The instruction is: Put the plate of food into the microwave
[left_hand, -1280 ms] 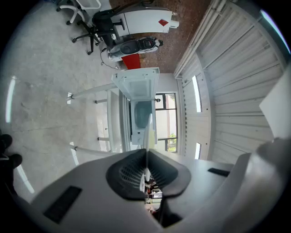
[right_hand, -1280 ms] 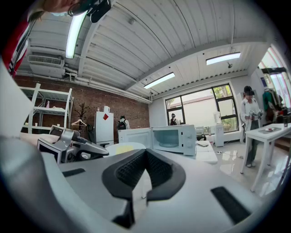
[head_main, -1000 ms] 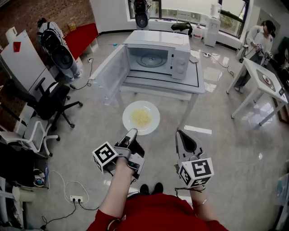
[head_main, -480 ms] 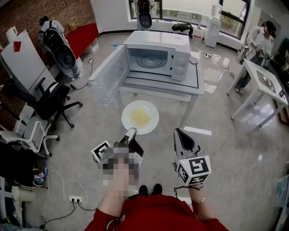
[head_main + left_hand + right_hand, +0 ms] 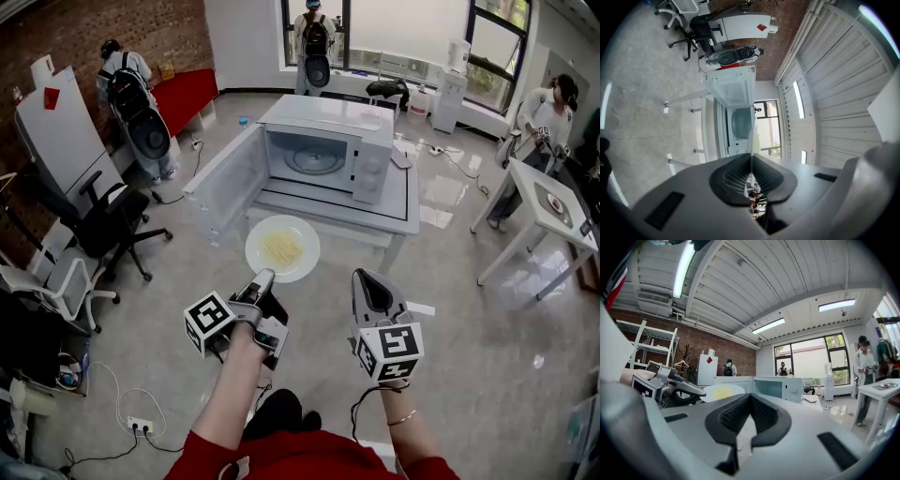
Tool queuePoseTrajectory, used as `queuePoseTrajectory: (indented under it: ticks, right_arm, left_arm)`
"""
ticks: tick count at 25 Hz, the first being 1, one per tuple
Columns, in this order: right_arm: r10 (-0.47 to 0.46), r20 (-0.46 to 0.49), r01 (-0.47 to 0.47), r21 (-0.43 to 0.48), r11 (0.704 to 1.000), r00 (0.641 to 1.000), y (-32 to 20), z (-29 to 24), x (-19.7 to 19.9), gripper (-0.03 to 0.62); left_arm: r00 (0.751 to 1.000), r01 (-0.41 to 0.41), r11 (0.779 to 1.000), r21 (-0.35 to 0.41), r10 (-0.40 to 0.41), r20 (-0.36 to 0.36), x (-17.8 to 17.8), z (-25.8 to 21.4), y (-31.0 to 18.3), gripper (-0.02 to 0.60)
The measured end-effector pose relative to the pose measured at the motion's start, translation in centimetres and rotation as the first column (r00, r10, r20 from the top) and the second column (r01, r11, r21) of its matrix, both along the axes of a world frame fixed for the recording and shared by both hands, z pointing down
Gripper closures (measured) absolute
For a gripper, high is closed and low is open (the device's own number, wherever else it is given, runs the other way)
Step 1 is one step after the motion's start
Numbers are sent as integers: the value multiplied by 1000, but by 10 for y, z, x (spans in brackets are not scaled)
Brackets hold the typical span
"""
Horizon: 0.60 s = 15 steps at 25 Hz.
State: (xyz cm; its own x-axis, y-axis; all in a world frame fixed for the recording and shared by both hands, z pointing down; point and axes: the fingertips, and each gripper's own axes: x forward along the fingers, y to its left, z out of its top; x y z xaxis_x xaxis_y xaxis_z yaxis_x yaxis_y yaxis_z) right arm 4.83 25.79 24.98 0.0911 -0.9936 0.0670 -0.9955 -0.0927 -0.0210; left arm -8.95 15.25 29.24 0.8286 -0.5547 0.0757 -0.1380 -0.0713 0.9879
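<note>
Jaws of my left gripper [image 5: 264, 275] pinch the plate [image 5: 306, 259] by its near rim; my right gripper [image 5: 362, 277] is closed, empty. Plate hangs before the open microwave [image 5: 373, 169]. It looks stiff, slick and breakable, with loose food [image 5: 281, 248] on top, so I'd keep it level.

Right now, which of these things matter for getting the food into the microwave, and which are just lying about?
In the job: plate of food, gripped at its rim by the left tongs; microwave, door open; the table under it.

Just about: black office chair; white side table; power strip on the floor; right tongs, shut and empty.
</note>
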Motion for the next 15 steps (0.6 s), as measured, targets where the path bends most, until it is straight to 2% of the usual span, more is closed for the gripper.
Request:
queuePoseTrajectory:
  ticks: [8, 15]
  right_arm:
    - [8, 11, -8, -24, 1000, 1000, -37, 10, 24, 580]
    - [21, -2, -21, -55, 998, 1000, -103, 26, 46, 580]
  left_arm:
    - [1000, -4, 1000, -20, 4, -17, 32, 1, -33, 558]
    - [998, -29, 999, -35, 28, -48, 67, 16, -101, 558]
